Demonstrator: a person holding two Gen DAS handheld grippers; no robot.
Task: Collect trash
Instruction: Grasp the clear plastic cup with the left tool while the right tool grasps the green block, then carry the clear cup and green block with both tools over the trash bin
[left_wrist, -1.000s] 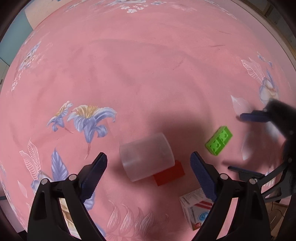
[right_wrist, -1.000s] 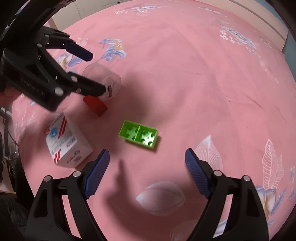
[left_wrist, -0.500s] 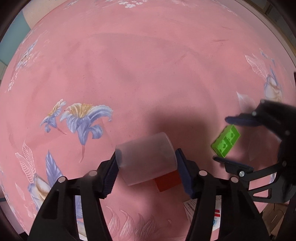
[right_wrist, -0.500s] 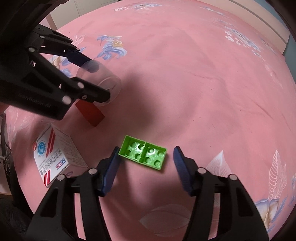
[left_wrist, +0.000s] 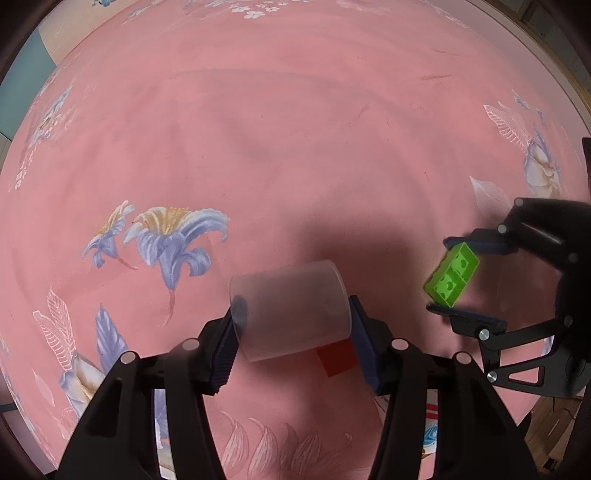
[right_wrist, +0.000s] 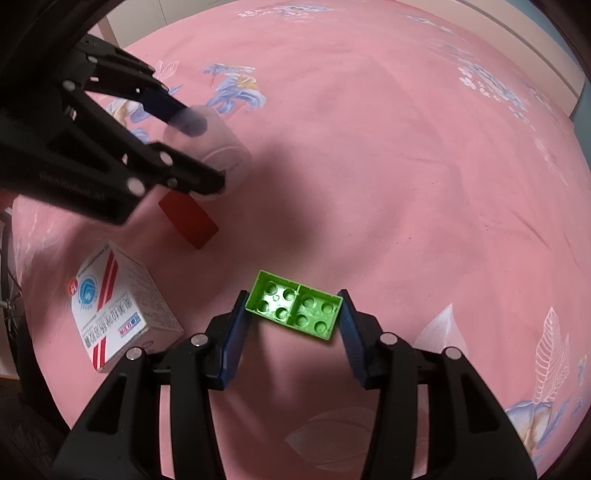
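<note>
My left gripper (left_wrist: 291, 332) is shut on a clear plastic cup (left_wrist: 291, 308) lying sideways, held just above the pink flowered cloth (left_wrist: 295, 147). My right gripper (right_wrist: 291, 325) is shut on a green toy brick (right_wrist: 293, 309), hollow side toward the camera, lifted off the cloth. In the left wrist view the right gripper (left_wrist: 448, 278) holds the brick (left_wrist: 451, 280) at the right. In the right wrist view the left gripper (right_wrist: 192, 155) and the cup (right_wrist: 218, 155) are at the upper left.
A red block (right_wrist: 188, 219) lies on the cloth under the cup; it also shows in the left wrist view (left_wrist: 336, 357). A white medicine box with red stripes (right_wrist: 114, 310) lies at the left in the right wrist view. The cloth's edge runs along the top.
Both grippers went from open to shut: the left closed on the cup, the right on the green brick. Both objects have risen slightly off the cloth.
</note>
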